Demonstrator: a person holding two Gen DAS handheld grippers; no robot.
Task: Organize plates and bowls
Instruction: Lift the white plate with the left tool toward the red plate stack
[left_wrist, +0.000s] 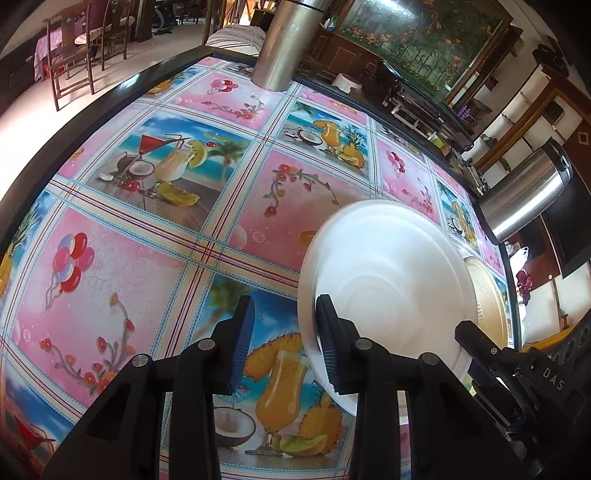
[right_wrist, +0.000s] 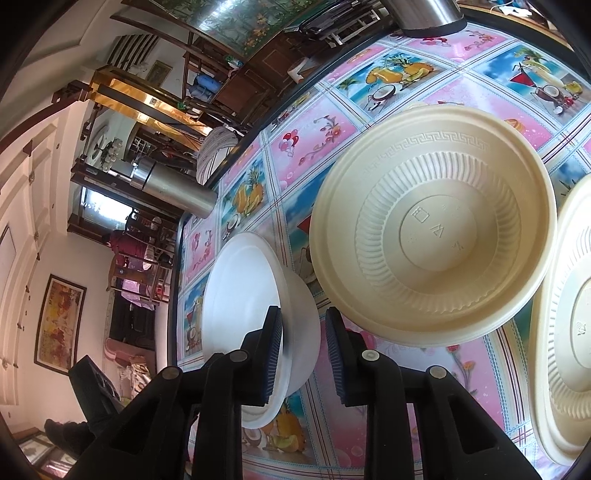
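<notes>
The left claw stood released, one pad against the white bowl's rim. The right claw also gaped beside it. The cream bowl lay near on the tabletop. Seating the rim between pads before clenching would likely help.

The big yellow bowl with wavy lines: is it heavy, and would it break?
Probably light: the yellow bowl looks like thin moulded plastic, so it is unlikely to shatter. Its ribbed wall likely keeps it fairly stiff. Empty on the glossy tablecloth, it may slide easily if pushed.
</notes>
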